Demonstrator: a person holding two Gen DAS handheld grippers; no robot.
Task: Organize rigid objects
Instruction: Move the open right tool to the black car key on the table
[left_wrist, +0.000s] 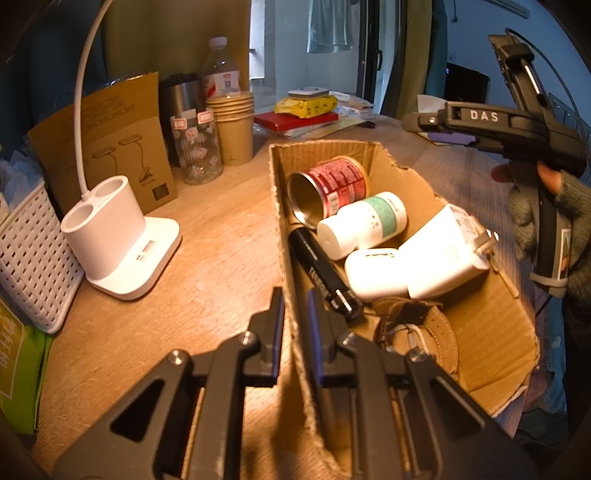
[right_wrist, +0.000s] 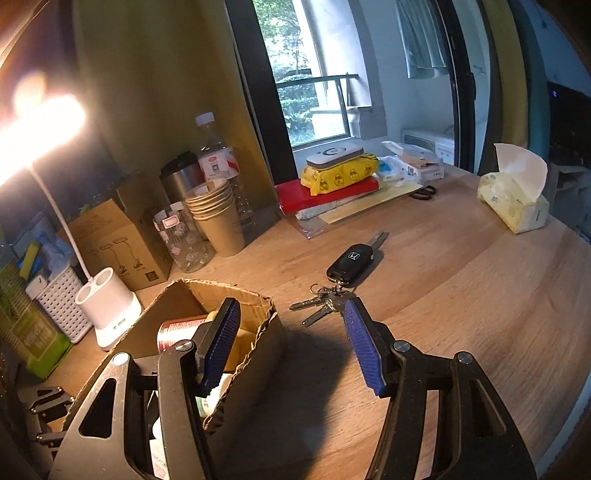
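An open cardboard box (left_wrist: 491, 325) lies on the wooden desk. In it are a red can (left_wrist: 332, 188), a white pill bottle (left_wrist: 365, 221), a black marker (left_wrist: 321, 273), a white earbud case (left_wrist: 373, 273), a white charger (left_wrist: 439, 254) and a brown watch strap (left_wrist: 432, 328). My left gripper (left_wrist: 295, 325) is shut on the box's left wall, one pad on each side. My right gripper (right_wrist: 290, 302) stands open and empty above the desk, just right of the box (right_wrist: 258, 332). A black car key (right_wrist: 351, 262) with a bunch of keys (right_wrist: 321, 304) lies just beyond its fingertips. A gloved hand (left_wrist: 546, 221) holds that gripper (left_wrist: 410, 123).
A white lamp base (left_wrist: 110, 236), a white basket (left_wrist: 29, 258), a brown carton (left_wrist: 110, 140), a glass jar (left_wrist: 195, 147), stacked paper cups (left_wrist: 234, 125), a tumbler and a water bottle line the back left. A red book (right_wrist: 325, 195) under a yellow pack, scissors (right_wrist: 423, 192) and a tissue box (right_wrist: 517, 203) sit farther back.
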